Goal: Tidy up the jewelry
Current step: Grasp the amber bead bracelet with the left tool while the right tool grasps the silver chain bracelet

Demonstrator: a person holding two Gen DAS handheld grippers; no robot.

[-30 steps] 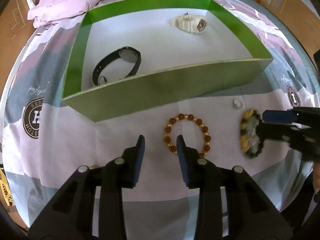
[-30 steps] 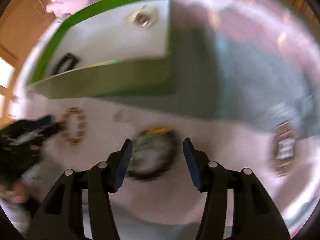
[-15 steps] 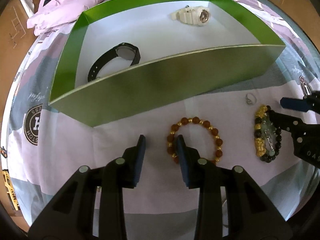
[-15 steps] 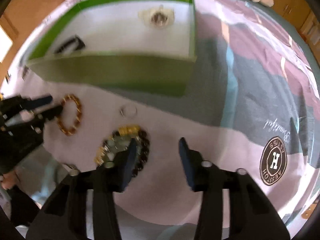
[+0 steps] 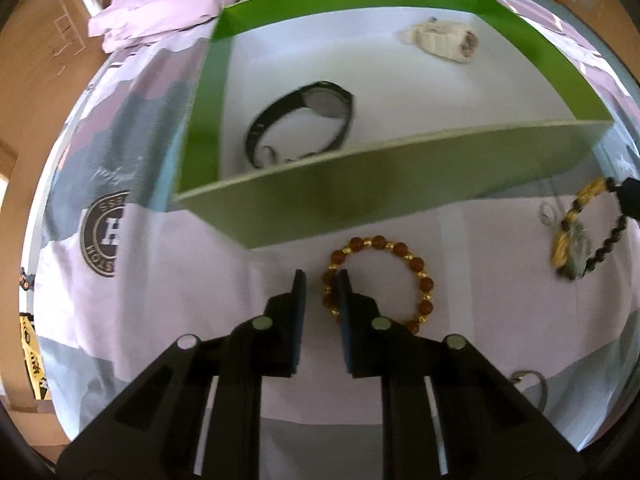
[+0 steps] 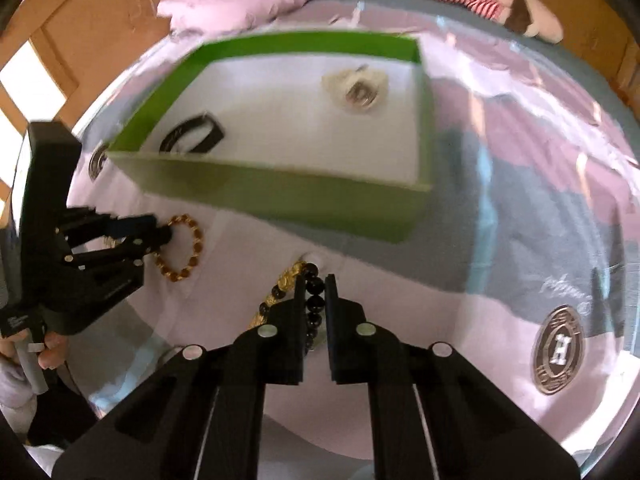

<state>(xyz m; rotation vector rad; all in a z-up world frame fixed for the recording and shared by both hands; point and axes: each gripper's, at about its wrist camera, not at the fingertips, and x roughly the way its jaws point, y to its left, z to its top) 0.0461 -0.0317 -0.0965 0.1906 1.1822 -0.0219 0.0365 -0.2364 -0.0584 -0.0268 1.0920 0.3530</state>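
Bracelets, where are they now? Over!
Right gripper shut on black bracelet. Left gripper closing at brown bracelet. Green box ahead, nothing blocking.

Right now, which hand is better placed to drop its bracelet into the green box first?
Right. The right gripper is shut on the black bead bracelet; the left gripper, closing, hasn't gripped the brown bead bracelet.

Patterned bedspread (image 5: 168, 320), green box (image 5: 360, 208), brown bead bracelet (image 5: 420, 276), lilac garment (image 5: 180, 4)
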